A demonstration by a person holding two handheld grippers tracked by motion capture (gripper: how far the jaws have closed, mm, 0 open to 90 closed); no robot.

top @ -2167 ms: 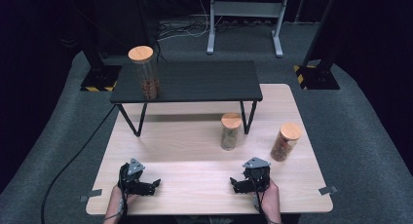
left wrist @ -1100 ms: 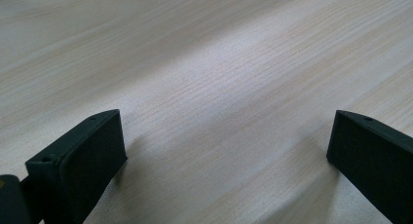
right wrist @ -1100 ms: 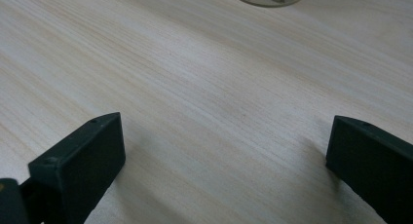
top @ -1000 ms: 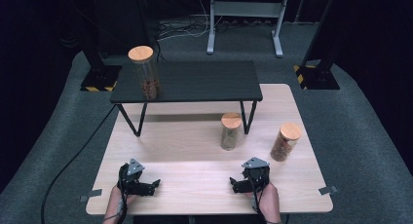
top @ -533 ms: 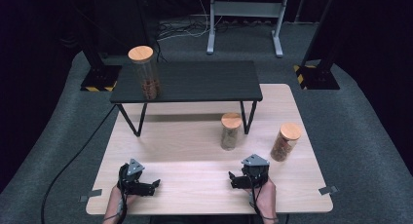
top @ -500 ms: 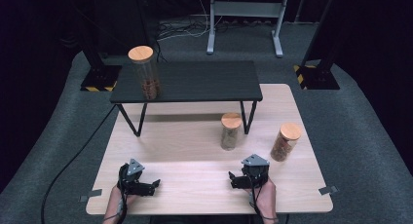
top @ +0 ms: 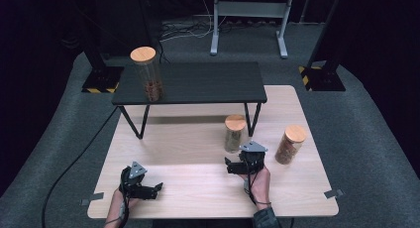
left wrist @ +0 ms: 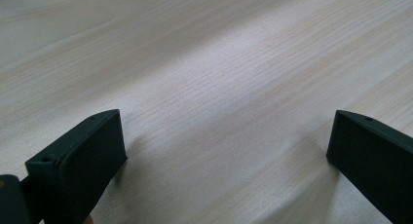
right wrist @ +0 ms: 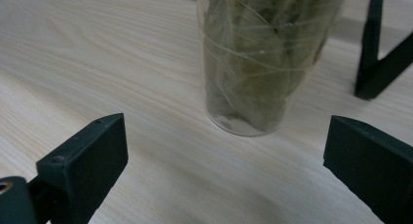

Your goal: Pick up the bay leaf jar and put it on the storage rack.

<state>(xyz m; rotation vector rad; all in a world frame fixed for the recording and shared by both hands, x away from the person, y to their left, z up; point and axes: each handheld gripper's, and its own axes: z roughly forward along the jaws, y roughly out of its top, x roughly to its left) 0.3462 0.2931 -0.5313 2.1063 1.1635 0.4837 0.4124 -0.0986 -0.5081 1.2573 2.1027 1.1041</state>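
Left tool [top: 153, 189] low on the counter [top: 188, 153], jaws apart over bare wood. Right tool [top: 230, 166] wide apart too, nothing between its jaws, lined up on the jar [right wrist: 258, 53] just ahead: clear glass, packed with dry green leaves, wooden lid, upright beside the shelf leg [top: 251, 120]. Pale wood grain underfoot. Second jar [top: 289, 144] off to the right, third jar [top: 147, 74] up on the black shelf [top: 208, 82]. Beyond, grey carpet, dark room, stand feet.

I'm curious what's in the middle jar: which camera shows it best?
The right gripper view: the jar stands close ahead, with dried green leaves visible through the glass. The high view shows it small, with its wooden lid.
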